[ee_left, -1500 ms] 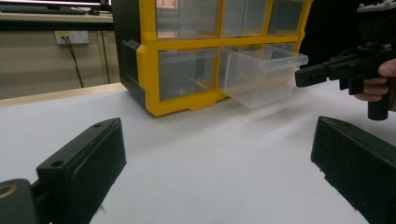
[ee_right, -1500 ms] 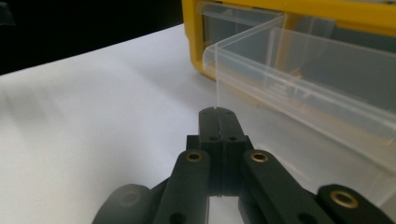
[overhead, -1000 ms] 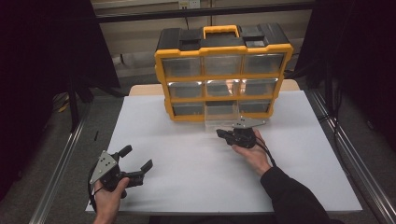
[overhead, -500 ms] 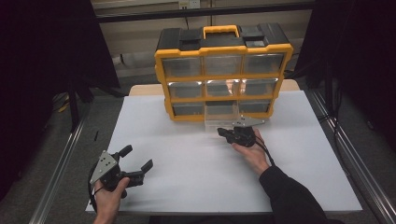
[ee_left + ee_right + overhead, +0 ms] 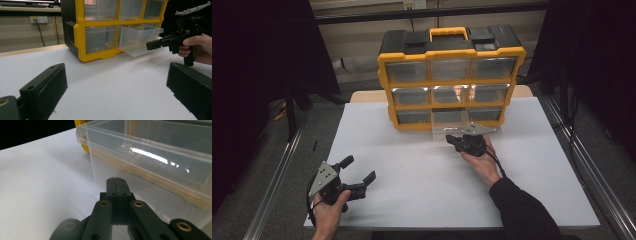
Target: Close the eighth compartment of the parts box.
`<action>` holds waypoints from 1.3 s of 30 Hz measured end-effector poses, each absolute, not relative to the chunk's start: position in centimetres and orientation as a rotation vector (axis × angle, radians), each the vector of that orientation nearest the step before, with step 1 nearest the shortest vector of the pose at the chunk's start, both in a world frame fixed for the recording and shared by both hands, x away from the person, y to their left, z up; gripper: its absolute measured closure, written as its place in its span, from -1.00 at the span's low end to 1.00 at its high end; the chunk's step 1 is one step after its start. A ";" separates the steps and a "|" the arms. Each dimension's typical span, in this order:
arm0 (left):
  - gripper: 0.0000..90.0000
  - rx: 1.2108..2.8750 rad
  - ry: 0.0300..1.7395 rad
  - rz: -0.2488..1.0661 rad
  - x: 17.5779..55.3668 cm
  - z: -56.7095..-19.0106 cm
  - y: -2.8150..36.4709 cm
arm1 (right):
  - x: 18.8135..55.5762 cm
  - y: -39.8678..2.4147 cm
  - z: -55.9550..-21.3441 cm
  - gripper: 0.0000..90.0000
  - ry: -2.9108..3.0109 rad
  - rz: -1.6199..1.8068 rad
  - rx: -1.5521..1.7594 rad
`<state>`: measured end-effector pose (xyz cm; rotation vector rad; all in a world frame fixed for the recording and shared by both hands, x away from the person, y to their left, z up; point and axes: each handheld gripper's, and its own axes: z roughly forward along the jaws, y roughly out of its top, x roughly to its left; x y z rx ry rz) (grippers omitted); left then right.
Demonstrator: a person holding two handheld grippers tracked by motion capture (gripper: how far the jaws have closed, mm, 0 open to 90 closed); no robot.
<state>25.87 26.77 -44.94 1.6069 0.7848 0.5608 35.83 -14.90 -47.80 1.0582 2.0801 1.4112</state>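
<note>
Drawer (image 5: 451, 121) — the clear plastic one at the bottom middle of the yellow-and-black organiser (image 5: 451, 75) — stands pulled partway out of its slot, projecting toward the person over the white counter (image 5: 422, 170). The organiser sits upright at the far centre of the counter, with three rows of three clear drawers and a yellow carry handle (image 5: 449, 33) on top. The right tool (image 5: 452, 139) is held in the person's right hand (image 5: 482, 162) just in front of the protruding drawer; in the right gripper view its two black jaws are pressed together with nothing between them, their tips close against the drawer's clear front wall (image 5: 150, 177), though actual contact cannot be confirmed. The left gripper view shows the same tool from the side, level with the drawer front and pointing at it. The left tool (image 5: 358, 169) is held in the left hand (image 5: 329, 212) at the near left of the counter, well apart from the organiser — its jaws are spread wide and empty, just above the bare counter surface.
</note>
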 end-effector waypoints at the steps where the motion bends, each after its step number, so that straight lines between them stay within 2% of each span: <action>1: -0.93 1.596 0.793 0.559 25.8 -44.9 26.7 | 36.0 -14.9 -47.7 1.00 2.074 1.414 1.057; 39: -0.93 1.609 0.793 0.550 25.9 -45.0 26.8 | 37.7 -14.1 -47.1 1.00 2.022 1.426 1.082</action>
